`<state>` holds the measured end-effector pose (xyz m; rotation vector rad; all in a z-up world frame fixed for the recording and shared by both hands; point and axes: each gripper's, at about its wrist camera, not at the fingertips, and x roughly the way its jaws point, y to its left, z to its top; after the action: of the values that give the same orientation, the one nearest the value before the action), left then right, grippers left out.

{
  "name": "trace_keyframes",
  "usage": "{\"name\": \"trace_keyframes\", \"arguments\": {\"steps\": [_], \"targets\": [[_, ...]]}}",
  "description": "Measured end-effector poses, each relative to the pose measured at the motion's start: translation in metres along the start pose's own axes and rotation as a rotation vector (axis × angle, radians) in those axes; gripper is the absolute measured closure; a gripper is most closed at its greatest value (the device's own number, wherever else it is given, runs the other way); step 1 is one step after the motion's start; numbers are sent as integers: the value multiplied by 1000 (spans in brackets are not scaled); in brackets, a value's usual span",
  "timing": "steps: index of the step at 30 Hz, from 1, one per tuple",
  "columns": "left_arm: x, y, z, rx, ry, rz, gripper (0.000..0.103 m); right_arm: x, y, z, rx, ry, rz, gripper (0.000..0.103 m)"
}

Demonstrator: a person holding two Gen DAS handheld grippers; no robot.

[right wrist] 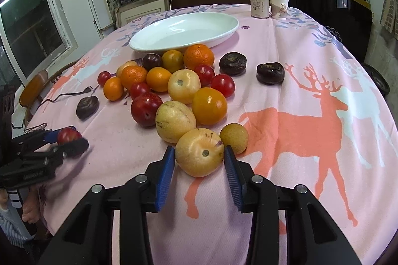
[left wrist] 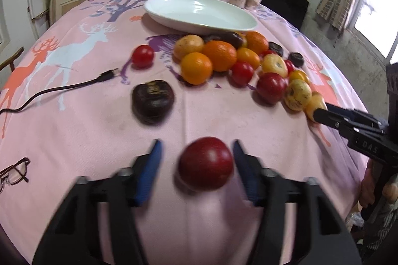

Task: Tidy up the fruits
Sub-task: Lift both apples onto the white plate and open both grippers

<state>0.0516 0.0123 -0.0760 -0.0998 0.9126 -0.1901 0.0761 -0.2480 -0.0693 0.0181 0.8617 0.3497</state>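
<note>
Left gripper [left wrist: 196, 165]: its blue-padded jaws bracket a round dark-red plum [left wrist: 206, 163] on the pink deer-print tablecloth [left wrist: 99, 120]. The right pad sits at the plum's skin; a strip of cloth shows between the left pad and the fruit, so I cannot tell that the pinch is complete.
Left gripper, from the right wrist view: the plum [right wrist: 68, 135] sits between the two fingers, low against the cloth, seemingly not lifted.
Right gripper [right wrist: 199, 158]: jaws narrowed around a pale yellow, speckled round fruit [right wrist: 199, 152], a pad at each flank, apparently just touching. The fruit rests on the cloth.
Why these two: both are the nearest fruits to their jaws, at the pile's front edge, so each can be taken without disturbing the heap.
Beyond the right jaws: another pale yellow fruit [right wrist: 175, 121] touches the bracketed one from behind; a small olive-brown fruit [right wrist: 234, 138] lies just beside the right pad and could get nudged.
Ahead of the left jaws: a wrinkled dark-purple fruit [left wrist: 153, 101] lies alone, apart from the pile.
Destination, judged: the empty white oval dish [right wrist: 149, 45], beyond the pile of oranges, tomatoes and plums, probably awaits the sorted fruit.
Off to the left: a black USB cable [left wrist: 62, 88] and a pair of spectacles [left wrist: 13, 171], both outside the working path.
</note>
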Motion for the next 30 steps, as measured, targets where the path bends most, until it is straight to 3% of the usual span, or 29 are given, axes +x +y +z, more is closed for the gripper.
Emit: {"name": "trace_keyframes", "arguments": {"steps": [1, 4, 8, 17, 20, 23, 28, 30], "targets": [[-1, 5, 2, -23, 7, -35, 61, 0, -1, 0, 4, -2, 4, 62], [-1, 12, 3, -53, 23, -78, 63, -2, -5, -1, 27, -6, 32, 62], [-1, 2, 1, 4, 17, -36, 63, -1, -4, -3, 15, 1, 30, 62], [-15, 5, 1, -10, -7, -33, 64, -7, -11, -5, 52, -23, 57, 62], [-20, 4, 19, 10, -32, -30, 64, -17, -12, 1, 55, -51, 68, 62], [-18, 1, 58, 47, -69, -14, 64, -28, -14, 22, 40, -90, 81, 62], [3, -2, 127, 52, -109, 10, 63, -22, -13, 94, 7, -167, 73, 62], [21, -1, 151, 43, -101, 9, 63, -6, -12, 119, 15, -156, 94, 62]]}}
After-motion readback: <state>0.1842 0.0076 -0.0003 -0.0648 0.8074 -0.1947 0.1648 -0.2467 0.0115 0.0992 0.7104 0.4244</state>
